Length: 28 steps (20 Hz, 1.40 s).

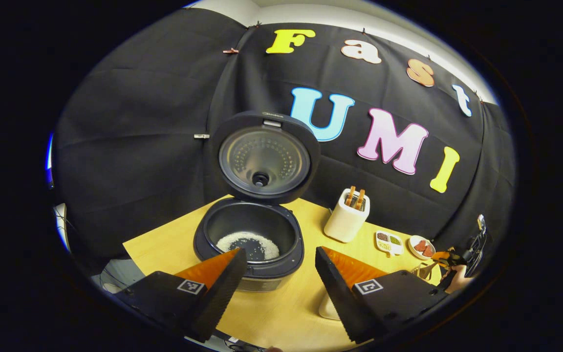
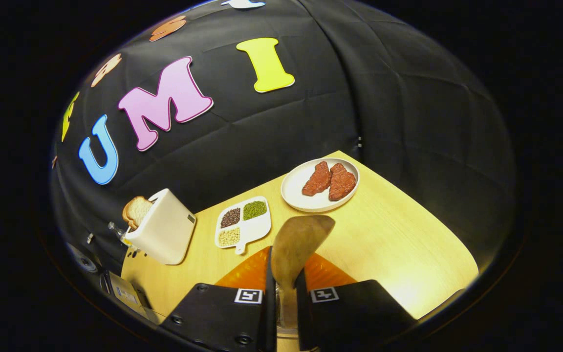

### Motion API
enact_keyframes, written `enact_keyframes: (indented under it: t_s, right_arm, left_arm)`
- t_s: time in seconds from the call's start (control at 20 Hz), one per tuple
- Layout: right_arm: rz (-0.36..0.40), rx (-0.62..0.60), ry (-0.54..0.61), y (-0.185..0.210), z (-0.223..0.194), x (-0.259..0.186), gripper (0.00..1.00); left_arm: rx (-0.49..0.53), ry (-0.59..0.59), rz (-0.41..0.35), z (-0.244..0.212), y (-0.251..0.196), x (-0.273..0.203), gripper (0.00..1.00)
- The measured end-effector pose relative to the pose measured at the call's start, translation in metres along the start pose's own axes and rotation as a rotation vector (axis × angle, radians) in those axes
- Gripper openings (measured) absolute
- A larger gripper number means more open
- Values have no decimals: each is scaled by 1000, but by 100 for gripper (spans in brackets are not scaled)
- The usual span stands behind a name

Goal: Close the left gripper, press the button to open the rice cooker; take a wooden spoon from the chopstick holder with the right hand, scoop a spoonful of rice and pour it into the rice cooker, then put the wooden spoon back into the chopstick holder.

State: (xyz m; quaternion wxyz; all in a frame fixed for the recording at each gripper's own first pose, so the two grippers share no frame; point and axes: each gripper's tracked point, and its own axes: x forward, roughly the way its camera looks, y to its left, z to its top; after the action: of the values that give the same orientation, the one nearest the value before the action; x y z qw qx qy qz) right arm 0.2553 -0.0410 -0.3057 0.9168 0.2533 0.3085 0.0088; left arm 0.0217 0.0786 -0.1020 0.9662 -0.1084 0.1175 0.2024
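Observation:
The dark rice cooker (image 1: 249, 244) stands open on the wooden table, its lid (image 1: 264, 156) raised upright and white rice (image 1: 248, 243) lying in the pot. My left gripper (image 1: 280, 254) hovers just in front of it, open, with nothing between its fingers. My right gripper (image 2: 285, 278) is shut on the handle of a wooden spoon (image 2: 301, 239), whose bowl points forward over the table and looks bare. In the left gripper view the right gripper (image 1: 450, 259) appears far off at the right edge, held by a hand.
A white toaster (image 2: 162, 227) with bread stands at the back, also seen as toaster (image 1: 347, 217). Beside it lie a compartment dish of beans (image 2: 242, 222) and a plate with two meat slices (image 2: 320, 186). A white object (image 1: 328, 308) is half hidden behind my left gripper's finger.

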Motion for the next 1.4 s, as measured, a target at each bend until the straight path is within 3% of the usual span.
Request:
enact_keyframes:
  t_s: [0.05,0.1,0.25,0.5,0.75,0.95,1.2,1.4]
  right_arm:
    - [1,3,-9,-3,1,-1,24]
    - [-1,5,-18,-6,5,-8,36]
    - [1,-20,-42,-14,11,-33,99]
    - [-16,-143,-105,-25,17,-90,98]
    - [11,-283,-117,-13,3,-131,98]
    - [67,-350,-88,13,-21,-155,98]
    - [138,-407,-40,46,-53,-172,99]
    - [157,-436,-5,61,-75,-184,99]
  left_arm:
    - [11,-13,7,7,3,-1,95]
    - [25,-26,12,14,5,-1,95]
    - [58,-64,22,42,13,1,95]
    - [25,-151,15,117,16,6,95]
    - [187,-216,36,191,14,20,95]
    - [197,-204,17,214,12,49,94]
    - [287,-239,-9,245,8,96,94]
    - [272,-258,-45,250,14,136,93]
